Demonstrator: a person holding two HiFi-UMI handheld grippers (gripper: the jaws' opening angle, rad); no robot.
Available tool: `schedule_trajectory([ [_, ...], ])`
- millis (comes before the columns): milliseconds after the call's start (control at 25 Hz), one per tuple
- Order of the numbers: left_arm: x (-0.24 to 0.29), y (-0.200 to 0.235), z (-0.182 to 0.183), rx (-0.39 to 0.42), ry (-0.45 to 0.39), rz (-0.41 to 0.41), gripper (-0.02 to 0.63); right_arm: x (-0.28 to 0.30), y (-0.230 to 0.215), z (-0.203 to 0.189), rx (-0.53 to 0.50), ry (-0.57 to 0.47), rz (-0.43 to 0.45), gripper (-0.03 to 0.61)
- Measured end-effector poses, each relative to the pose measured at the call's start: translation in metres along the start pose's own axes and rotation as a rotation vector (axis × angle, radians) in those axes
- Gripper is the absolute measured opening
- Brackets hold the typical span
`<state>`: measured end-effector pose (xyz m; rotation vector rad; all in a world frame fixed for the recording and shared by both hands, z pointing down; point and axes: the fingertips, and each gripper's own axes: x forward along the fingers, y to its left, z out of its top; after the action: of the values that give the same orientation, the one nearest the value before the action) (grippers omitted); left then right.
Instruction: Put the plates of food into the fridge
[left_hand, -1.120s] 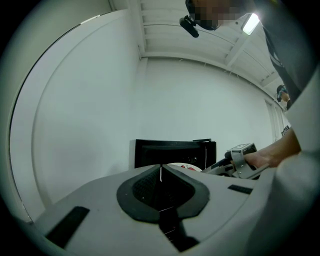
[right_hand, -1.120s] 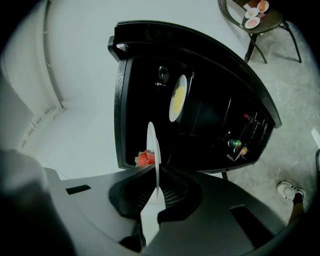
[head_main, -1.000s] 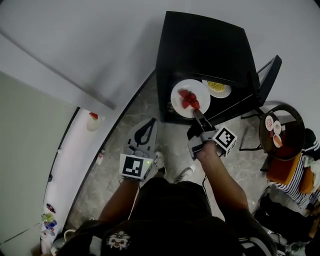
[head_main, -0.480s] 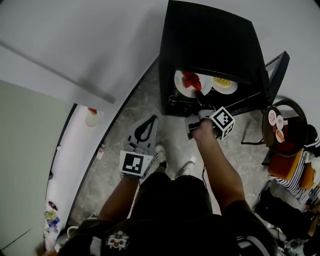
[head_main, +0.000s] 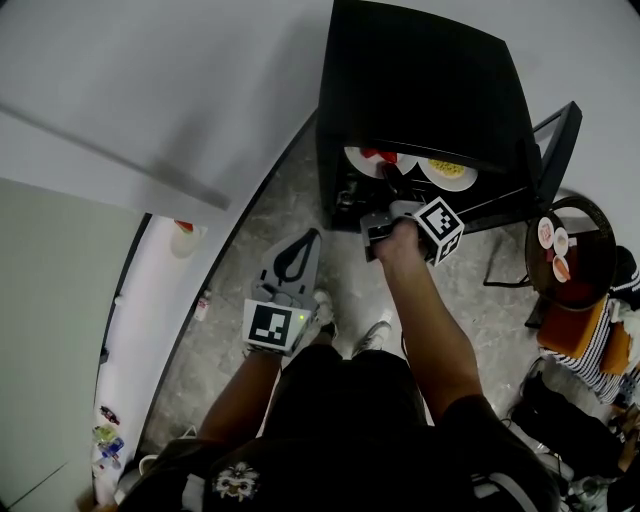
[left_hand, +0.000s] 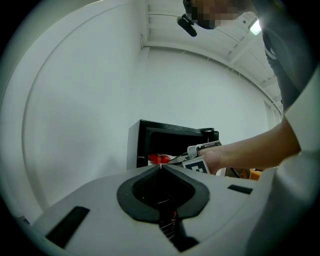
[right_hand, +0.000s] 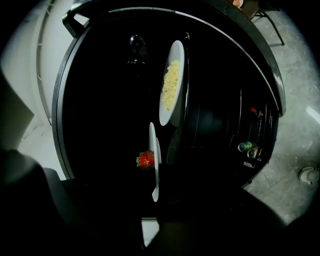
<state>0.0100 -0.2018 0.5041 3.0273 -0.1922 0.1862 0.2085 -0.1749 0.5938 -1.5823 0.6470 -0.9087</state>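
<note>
— So, how far are we?
— One white round plate of yellow food already sits inside the black boxy fridge. Our right tool is clenched on the rim of the white round plate of red fruit, partway in, just beside it.
— What remains?
— Setting it down and letting go, we reckon. Our left tool is closed, empty.

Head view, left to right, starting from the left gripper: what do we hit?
left gripper → plate of strawberries → plate of yellow food → round side table with small dishes. The right gripper is left out because it overlaps the plates, and its place in the order is unclear.
</note>
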Motion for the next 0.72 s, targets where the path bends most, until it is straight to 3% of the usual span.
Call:
schedule_trajectory([
  [560,0.007,-0.004,0.011,-0.007,-0.031,0.001,0.021,0.002,0.003,-0.004,0.022,0.016,-0.078,0.046],
  [720,0.007,-0.005,0.013,-0.007,-0.037,0.004,0.021,0.001,0.012,-0.009,0.018,0.037,-0.073,0.117],
])
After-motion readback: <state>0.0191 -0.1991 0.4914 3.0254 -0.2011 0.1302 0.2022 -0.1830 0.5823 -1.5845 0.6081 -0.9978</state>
